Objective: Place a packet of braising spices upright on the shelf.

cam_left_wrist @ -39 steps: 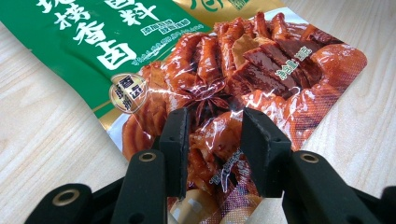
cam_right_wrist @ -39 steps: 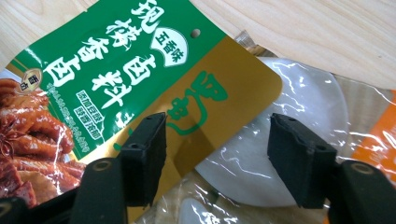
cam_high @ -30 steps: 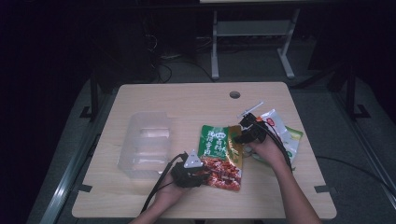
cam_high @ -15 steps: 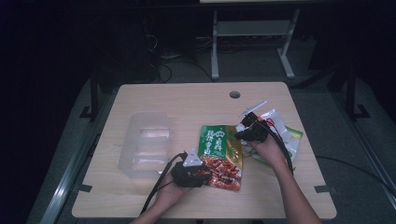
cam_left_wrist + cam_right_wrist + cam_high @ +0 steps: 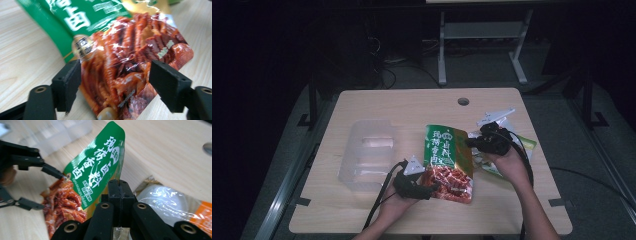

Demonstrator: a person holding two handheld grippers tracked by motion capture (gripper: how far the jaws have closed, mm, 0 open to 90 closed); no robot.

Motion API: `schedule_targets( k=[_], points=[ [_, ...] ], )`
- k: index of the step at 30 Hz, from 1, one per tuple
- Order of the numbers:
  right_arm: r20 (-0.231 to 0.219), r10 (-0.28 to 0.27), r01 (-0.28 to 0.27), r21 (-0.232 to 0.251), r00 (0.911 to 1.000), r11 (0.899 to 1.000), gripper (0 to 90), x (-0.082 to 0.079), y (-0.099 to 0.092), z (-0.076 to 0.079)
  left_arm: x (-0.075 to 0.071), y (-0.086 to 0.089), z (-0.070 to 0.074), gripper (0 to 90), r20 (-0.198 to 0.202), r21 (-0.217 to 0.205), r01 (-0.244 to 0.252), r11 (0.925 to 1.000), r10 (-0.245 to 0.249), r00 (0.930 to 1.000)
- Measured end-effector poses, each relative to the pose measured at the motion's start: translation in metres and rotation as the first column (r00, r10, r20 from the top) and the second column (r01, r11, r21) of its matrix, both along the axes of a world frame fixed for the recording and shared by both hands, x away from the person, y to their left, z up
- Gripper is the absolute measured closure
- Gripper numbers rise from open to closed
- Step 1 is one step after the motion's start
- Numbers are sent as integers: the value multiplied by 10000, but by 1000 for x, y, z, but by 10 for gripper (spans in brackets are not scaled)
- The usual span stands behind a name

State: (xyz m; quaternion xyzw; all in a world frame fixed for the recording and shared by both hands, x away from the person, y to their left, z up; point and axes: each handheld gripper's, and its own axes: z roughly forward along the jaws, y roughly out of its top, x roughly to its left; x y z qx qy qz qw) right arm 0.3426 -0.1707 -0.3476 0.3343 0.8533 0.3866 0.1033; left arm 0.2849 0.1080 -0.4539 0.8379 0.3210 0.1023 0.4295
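**Left jaws spread over the snack pouch, right jaws pinched on its edge**

From the high view I see the wooden table point(image 5: 377, 102) with bare room along its far side, around the round cable hole point(image 5: 463, 101), and along the near right edge. The clear plastic tray point(image 5: 367, 155) sits left of centre, apart from the green-and-red snack pouch point(image 5: 446, 150), which lies just right of the middle. My left gripper point(image 5: 424, 189) sits at the pouch's near red end, close to the table's near edge. My right gripper point(image 5: 477, 142) is at the pouch's right edge, above a second packet point(image 5: 524, 145) lying near the table's right side.

In the left gripper view, the left gripper point(image 5: 115, 82) has just been opening; its jaws stand wide apart, with the pouch's point(image 5: 130, 62) glossy red lower part between them and the pads clear of it. The pouch shows a green top with white characters and a crinkled, shiny picture of red meat strips.

In the right gripper view, the right gripper point(image 5: 119, 192) has its jaws pressed together, clamped on the pouch's point(image 5: 100, 170) edge. The pouch tilts up toward me, green end highest. The left gripper's point(image 5: 50, 188) open jaws flank the red end. Bare wood spreads beyond, and the second packet point(image 5: 165, 202) lies to the right.
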Motion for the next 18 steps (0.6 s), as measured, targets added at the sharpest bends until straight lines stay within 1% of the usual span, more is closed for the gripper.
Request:
schedule_targets(
  k=[1,2,3,4,5,6,7,8,9,10,11,12,13,14,15,16,18],
  points=[
    [0,0,0,0,10000,10000,900,0,0,0,1,1,1,222,6,-35,-52,10000,52,10000],
    [276,128,-132,148,9995,9998,900,-8,-2,6,1,2,2,195,2,-115,-160,9998,160,9999],
    [473,278,-287,174,9985,9994,900,-10,-3,9,1,2,2,184,-16,-204,-279,9994,278,9996],
    [558,317,-327,178,9979,9993,900,-14,-3,12,2,1,1,180,-39,-282,-310,9991,309,9995],
    [677,365,-381,225,9970,9990,900,-18,-4,15,3,1,1,179,-139,-359,-290,9989,286,9995],
    [733,441,-463,292,9963,9985,900,-21,-4,17,5,1,1,179,-147,-218,-137,9997,134,9998],
    [853,536,-567,341,9949,9978,900,-24,-3,19,6,0,0,185,-342,-362,-202,9991,190,9992],
    [939,575,-611,363,9939,9975,900,-28,-3,20,6,0,0,210,-342,-362,-202,9991,190,9992],
    [939,575,-611,363,9939,9975,900,-28,-3,20,8,1,-1,210,-461,-438,-112,9990,92,9989],
    [1061,722,-768,406,9917,9962,900,-35,-1,22,10,1,-2,267,-651,-574,-68,9983,31,9979],
    [1061,722,-768,406,9917,9962,900,-35,-1,22,12,2,-4,267,-852,-668,-42,9978,-15,9964],
    [1148,796,-845,391,9902,9957,900,-38,-1,23,13,3,-4,311,-1092,-764,153,9970,-236,9937],
    [1175,821,-876,432,9897,9952,900,-40,0,24,13,3,-5,382,-1244,-991,394,9943,-517,9909],
    [1213,869,-932,470,9888,9945,900,-42,1,24,12,3,-5,431,-1181,-916,416,9949,-524,9916],
    [1219,904,-972,507,9884,9940,900,-43,1,24,11,4,-5,453,-1084,-928,407,9949,-508,9928],
    [1213,952,-1022,520,9880,9934,900,-45,2,22,10,6,-3,584,-989,-1101,497,9927,-607,9932],
    [1236,975,-1052,573,9875,9928,900,-46,2,19,11,7,-3,664,-1024,-1149,537,9919,-656,9926]
  ],
)
